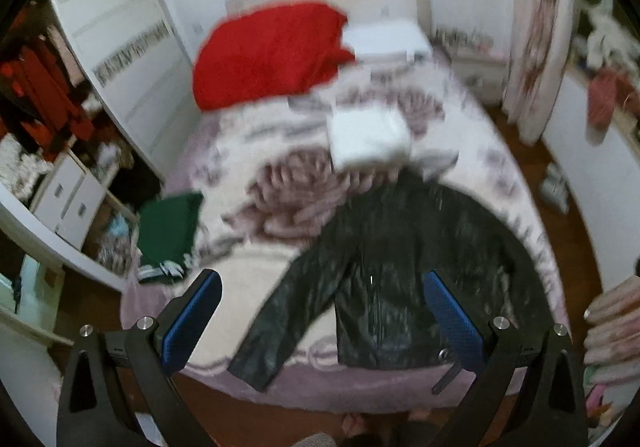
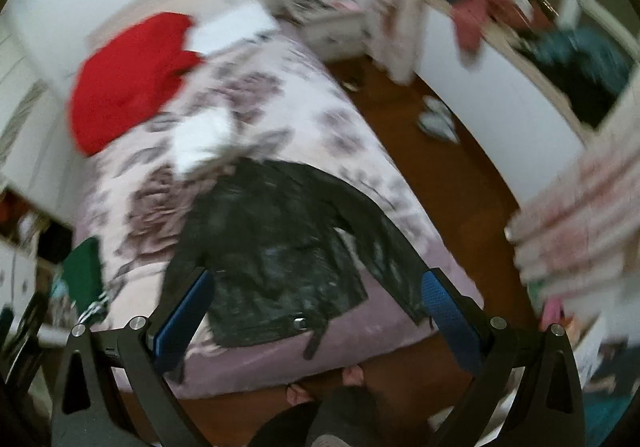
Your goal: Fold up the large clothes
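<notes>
A black leather jacket [image 1: 396, 267] lies spread flat on the bed, front up, with both sleeves stretched out to the sides and its hem toward the foot. The right wrist view shows the same jacket [image 2: 280, 243]. My left gripper [image 1: 324, 295] hovers high above the jacket's lower half, open, with nothing between its blue pads. My right gripper [image 2: 316, 299] is also open and empty, held above the hem end of the jacket. Both views are motion-blurred.
The bed [image 1: 248, 331] has a floral pink cover. On it lie a red cloth [image 1: 268, 55], a folded white garment [image 1: 368, 139] and a green garment [image 1: 172, 227] at the left edge. An open wardrobe [image 1: 48, 119] stands left, brown floor [image 2: 432, 175] right. A person's feet [image 2: 352, 375] stand at the bed's foot.
</notes>
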